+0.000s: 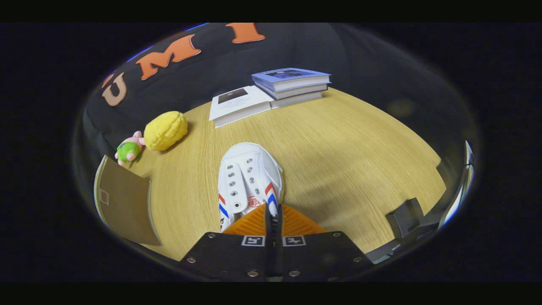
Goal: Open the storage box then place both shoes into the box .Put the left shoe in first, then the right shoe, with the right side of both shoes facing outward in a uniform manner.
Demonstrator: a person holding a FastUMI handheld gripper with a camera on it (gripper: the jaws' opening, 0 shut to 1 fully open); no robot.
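- Gripper (273, 214): fingers drawn close, pinching the rear collar of the white shoe (247, 182).
- Shoe: toe pointing away, over the wooden table (347, 156).
- Beyond: stacked books (279, 91); yellow plush (166, 130) beside a small pink-green toy (129, 149).

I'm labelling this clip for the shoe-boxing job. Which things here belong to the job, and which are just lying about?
Job:
- white shoe, its rear edge pinched between the closed gripper fingers
- brown panel, possibly the box's lid

Lying about:
- stack of books
- yellow plush
- small green-and-pink plush
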